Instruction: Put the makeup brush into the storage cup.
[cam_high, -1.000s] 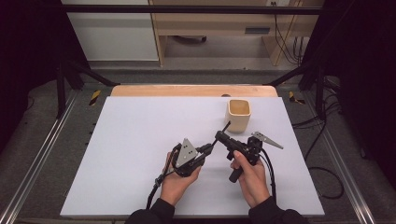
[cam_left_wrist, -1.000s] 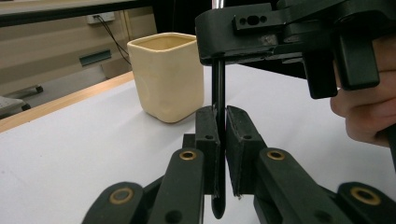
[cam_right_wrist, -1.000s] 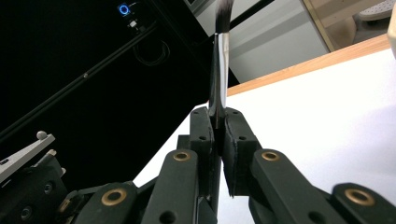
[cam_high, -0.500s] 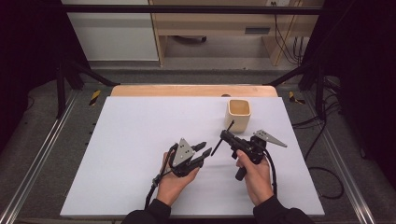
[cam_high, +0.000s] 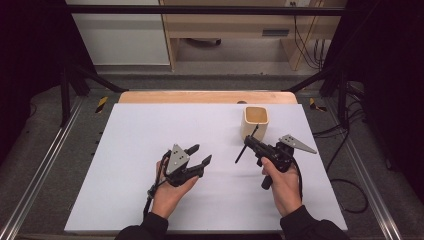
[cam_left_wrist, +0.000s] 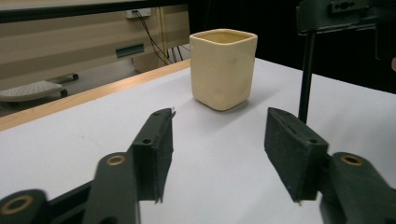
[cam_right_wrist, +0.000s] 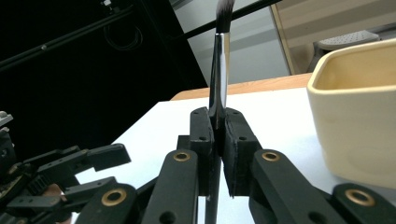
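Nearest, at 6 o'clock in the high view, two dark-sleeved forearms entering from the bottom edge, one hand on each tool. Left tool (cam_high: 199, 154) at about 7 o'clock from the middle of the white table (cam_high: 135, 150), jaws spread wide with nothing between them, aimed toward 2 o'clock; grey three-cornered plate on top. In the left gripper view, same left tool (cam_left_wrist: 217, 156) low over the bare table surface, black padded jaws well apart.

Right tool (cam_high: 248, 142) at about 4 o'clock from the table's middle, jaws pressed together on the thin black-handled brush with a silver ferrule and dark bristles (cam_high: 247, 144). Brush held across the jaws, tilted, one end down toward 7 o'clock near the table, the other up toward 1 o'clock, close to the cup. In the right gripper view, right tool (cam_right_wrist: 219, 140) pinching the brush (cam_right_wrist: 219, 79) by its shaft, ferrule and bristle tip rising straight above the jaws.

Farther off, at 1 o'clock, the cream square-sided ceramic cup (cam_high: 255, 121), upright, open mouth up, just beyond the brush tip; touching or apart, cannot tell. Same cup (cam_left_wrist: 223, 67) ahead of the left jaws, and (cam_right_wrist: 359, 121) at 3 o'clock of the right jaws.

Beyond, pale wooden edge strip (cam_high: 205, 97) along the table's far side.
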